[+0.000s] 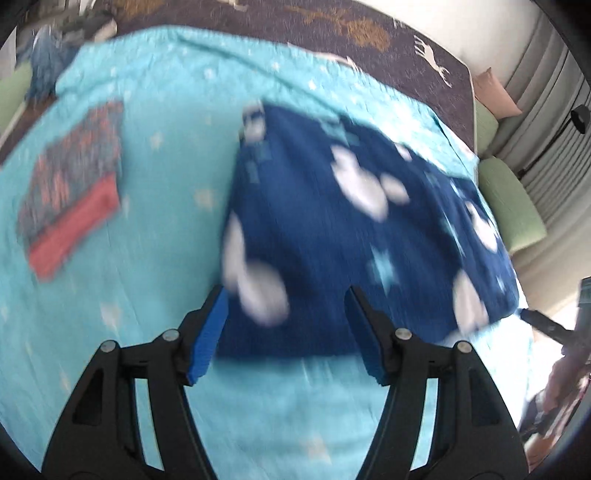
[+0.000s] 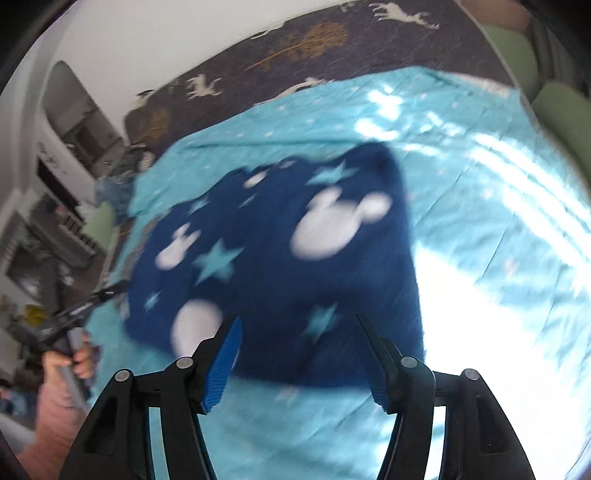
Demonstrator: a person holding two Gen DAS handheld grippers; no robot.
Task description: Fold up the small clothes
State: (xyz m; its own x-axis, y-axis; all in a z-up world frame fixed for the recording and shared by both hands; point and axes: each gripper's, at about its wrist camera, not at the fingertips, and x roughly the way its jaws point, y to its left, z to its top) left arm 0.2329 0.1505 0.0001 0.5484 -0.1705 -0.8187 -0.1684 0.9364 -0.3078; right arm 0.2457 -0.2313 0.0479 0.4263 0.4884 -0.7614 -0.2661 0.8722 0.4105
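A dark blue garment [image 1: 332, 240] with white mouse-head shapes and light blue stars lies flat on the turquoise star-print sheet [image 1: 166, 184]. It also shows in the right wrist view [image 2: 280, 258]. My left gripper [image 1: 286, 295] is open and empty, hovering over the garment's near edge. My right gripper [image 2: 297, 325] is open and empty, over the garment's near edge on the other side. Both views are motion-blurred. The left gripper also shows at the left of the right wrist view [image 2: 92, 299], and the right gripper at the right edge of the left wrist view [image 1: 543, 321].
A folded patterned garment with a red band [image 1: 70, 188] lies on the sheet to the left. A dark blanket with deer prints [image 1: 369, 33] covers the far side of the bed. Green cushions [image 1: 509, 199] lie at the right. Sunlight glares on the sheet [image 2: 498, 258].
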